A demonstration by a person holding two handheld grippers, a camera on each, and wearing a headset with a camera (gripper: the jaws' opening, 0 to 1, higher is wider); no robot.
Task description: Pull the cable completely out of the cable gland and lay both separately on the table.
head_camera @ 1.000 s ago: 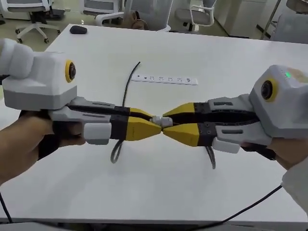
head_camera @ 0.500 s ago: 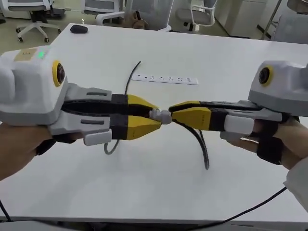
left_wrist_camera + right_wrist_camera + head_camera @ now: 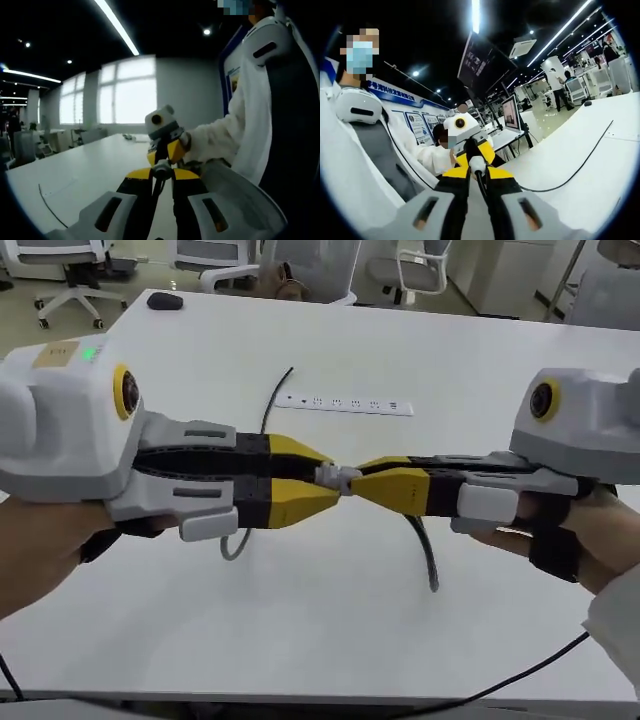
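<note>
Above the white table [image 3: 330,630] the two grippers meet tip to tip. My left gripper [image 3: 328,480], on the left in the head view, is shut on the small grey cable gland [image 3: 336,477]. My right gripper [image 3: 362,480] is shut on the black cable [image 3: 422,545] just right of the gland. The cable's short end hangs down to the table there. Its long part loops under the left gripper and runs back across the table [image 3: 268,405]. In the left gripper view the gland [image 3: 162,169] sits between the yellow jaw tips. The right gripper view has the gland [image 3: 477,163] just past its jaws.
A white power strip [image 3: 343,405] lies beyond the grippers. A dark object [image 3: 163,302] sits at the far left corner. Another black lead [image 3: 530,665] crosses the front right edge. Office chairs [image 3: 70,280] stand behind the table.
Both grippers have rolled in the hands while staying tip to tip on the gland and cable. The right gripper drew back to the right, then came a little closer again.
</note>
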